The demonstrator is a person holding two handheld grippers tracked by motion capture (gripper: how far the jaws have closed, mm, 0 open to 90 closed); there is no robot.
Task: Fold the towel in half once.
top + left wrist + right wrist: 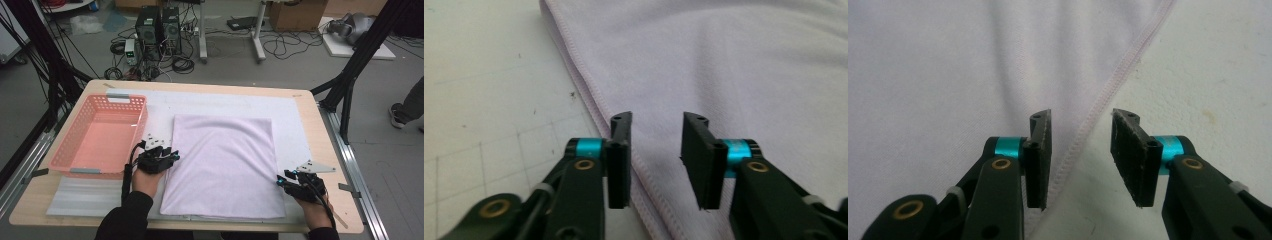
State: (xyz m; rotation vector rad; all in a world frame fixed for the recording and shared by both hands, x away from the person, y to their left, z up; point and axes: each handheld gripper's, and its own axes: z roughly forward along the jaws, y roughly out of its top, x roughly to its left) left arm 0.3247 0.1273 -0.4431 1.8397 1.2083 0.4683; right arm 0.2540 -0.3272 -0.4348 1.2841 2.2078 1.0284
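I have both grippers at the side hems of the towel point(222, 165), jaws apart on each.

The towel lies folded flat on the white mat point(295, 125), in the middle of the table point(330, 150), just right of the pink basket point(100, 135). My left gripper point(167, 154) sits at the towel's left edge; in the left gripper view its 2 jaws are spread with the stitched hem point(589, 95) running between them, pads not pressing on it. My right gripper point(284, 179) is at the right edge near the front corner; in the right gripper view its jaws also stand apart, straddling the hem point(1108, 90), nothing pinched.
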